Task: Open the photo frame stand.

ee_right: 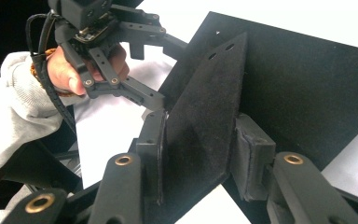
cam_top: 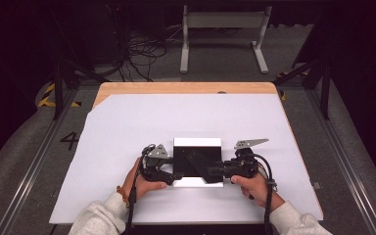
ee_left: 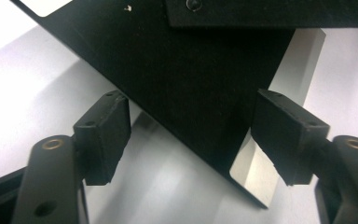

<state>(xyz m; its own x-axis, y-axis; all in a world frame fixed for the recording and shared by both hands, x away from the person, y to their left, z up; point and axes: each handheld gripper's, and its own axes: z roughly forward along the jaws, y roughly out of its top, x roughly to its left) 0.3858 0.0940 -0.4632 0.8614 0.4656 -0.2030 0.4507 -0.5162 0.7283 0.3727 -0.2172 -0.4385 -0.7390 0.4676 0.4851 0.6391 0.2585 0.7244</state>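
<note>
A flat black box (cam_top: 196, 159) with white edge strips lies near the front middle of the white tabletop (cam_top: 127, 127), its long sides running left to right. Its surface is matte and dark, with small holes near one corner. A black felt-like flap (ee_right: 200, 126) stands up on edge from the box, shaped like a tapered blade with two small holes near its upper tip

Both grippers (cam_top: 176, 174) (cam_top: 214, 170) are matte black, with brass-ringed pivots, grey three-cornered plates and black cables; the sleeves (cam_top: 98, 215) are light grey, with a brown wristband (cam_top: 123, 195) on the left.
</note>
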